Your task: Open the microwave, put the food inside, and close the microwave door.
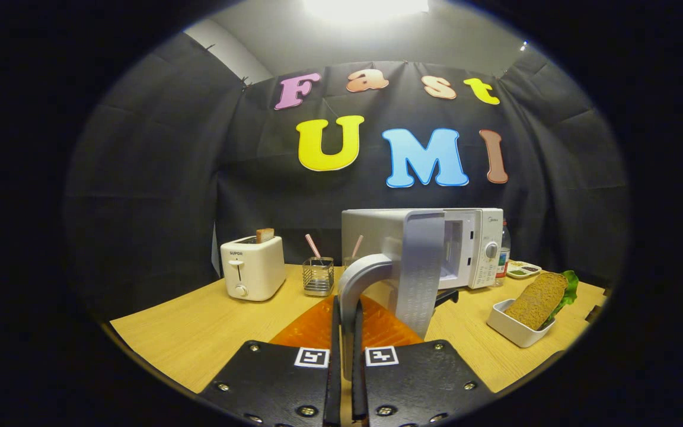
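The white microwave (476,244) stands at the back of the wooden table (199,332), and its door (421,270) is swung wide open toward me, edge-on. The door's grey curved handle (360,274) runs down between my two fingers. My gripper (347,314) is shut on that handle, fingers nearly together with the bar pinched between them. The food, a brown bread sandwich with a green leaf (538,299), rests in a white dish (510,329) on the table, to the right of the door and beyond my fingers. The oven cavity shows pale behind the door.
A white toaster (252,267) with a slice of toast stands back left. A wire holder (318,276) with pink sticks sits beside the microwave. An orange mat (312,331) lies under the door. A bottle (504,249) and a small tray (523,270) are right of the microwave.
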`<state>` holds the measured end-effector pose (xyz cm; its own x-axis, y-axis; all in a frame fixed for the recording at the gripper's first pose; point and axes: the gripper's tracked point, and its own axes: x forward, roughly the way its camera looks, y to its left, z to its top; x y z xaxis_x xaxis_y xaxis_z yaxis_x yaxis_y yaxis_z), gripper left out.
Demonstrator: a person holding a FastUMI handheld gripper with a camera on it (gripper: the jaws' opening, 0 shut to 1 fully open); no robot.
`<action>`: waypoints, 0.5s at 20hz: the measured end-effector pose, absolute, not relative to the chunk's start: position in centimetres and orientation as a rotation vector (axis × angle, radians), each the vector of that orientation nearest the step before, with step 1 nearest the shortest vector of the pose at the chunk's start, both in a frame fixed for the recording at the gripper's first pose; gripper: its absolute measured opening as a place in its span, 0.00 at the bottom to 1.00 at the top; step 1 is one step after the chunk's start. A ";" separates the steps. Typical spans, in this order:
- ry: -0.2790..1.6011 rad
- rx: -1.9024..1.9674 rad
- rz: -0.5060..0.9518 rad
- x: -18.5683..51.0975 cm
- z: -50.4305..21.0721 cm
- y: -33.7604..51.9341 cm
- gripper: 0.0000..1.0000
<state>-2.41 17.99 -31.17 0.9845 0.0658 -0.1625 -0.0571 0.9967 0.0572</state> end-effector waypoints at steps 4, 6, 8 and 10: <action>0.166 0.033 0.003 -2.3 -31.1 20.0 0.08; 0.187 0.000 0.013 -2.6 -31.2 20.9 0.08; 0.215 -0.028 0.011 -2.5 -31.4 20.4 0.44; 0.245 0.003 0.025 -3.2 -31.7 20.0 0.66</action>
<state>-3.16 19.95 -31.75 0.9699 0.0255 -0.2421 -0.0248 0.9997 0.0056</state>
